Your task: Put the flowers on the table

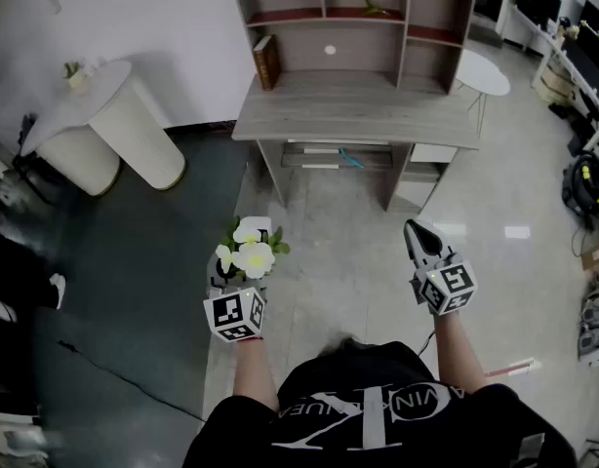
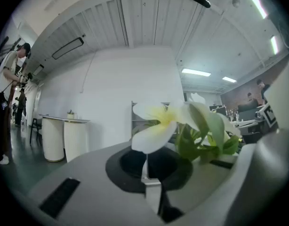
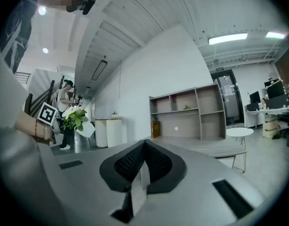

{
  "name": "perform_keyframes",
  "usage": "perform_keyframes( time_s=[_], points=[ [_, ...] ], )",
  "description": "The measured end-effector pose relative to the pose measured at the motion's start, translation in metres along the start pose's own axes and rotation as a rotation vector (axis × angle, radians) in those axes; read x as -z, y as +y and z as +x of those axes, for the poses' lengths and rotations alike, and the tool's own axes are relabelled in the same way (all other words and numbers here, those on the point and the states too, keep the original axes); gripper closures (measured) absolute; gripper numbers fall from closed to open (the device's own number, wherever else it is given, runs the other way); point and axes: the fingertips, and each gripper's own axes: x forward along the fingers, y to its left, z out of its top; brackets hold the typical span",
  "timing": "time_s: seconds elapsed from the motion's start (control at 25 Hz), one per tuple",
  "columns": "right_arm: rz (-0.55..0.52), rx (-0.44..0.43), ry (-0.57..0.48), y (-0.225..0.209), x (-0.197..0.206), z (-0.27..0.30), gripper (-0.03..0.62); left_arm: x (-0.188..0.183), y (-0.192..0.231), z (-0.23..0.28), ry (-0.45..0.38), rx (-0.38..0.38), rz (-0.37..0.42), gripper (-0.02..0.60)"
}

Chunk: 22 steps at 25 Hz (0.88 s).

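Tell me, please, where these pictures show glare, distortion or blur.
Head view: bright reflections on the glossy floor. Left gripper view: strong fisheye curving the ceiling; the flowers near the lens look soft. Right gripper view: same curving, dark round border, ceiling lamp overexposed.

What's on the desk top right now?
A brown book stands at the left end of the desk top, by the shelf unit; the rest that shows is bare wood. The back right corner is covered by the shelf unit.
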Motion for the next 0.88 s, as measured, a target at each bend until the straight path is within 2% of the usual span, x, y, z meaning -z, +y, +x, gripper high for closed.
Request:
perform_keyframes(
  time_s=[0.56,0.88],
  points=[
    [0.001,-0.025,-0.018,-0.018,-0.009,0.024,0.585,-0.004,0.005,0.017,0.004,-0.042,-0.002,0.574],
    [0.011,-0.031,-0.018,-0.033,-0.003,0.017,0.585,-0.008,-0.006,0.016,-0.018,-0.06,-0.02,0.574]
  ],
)
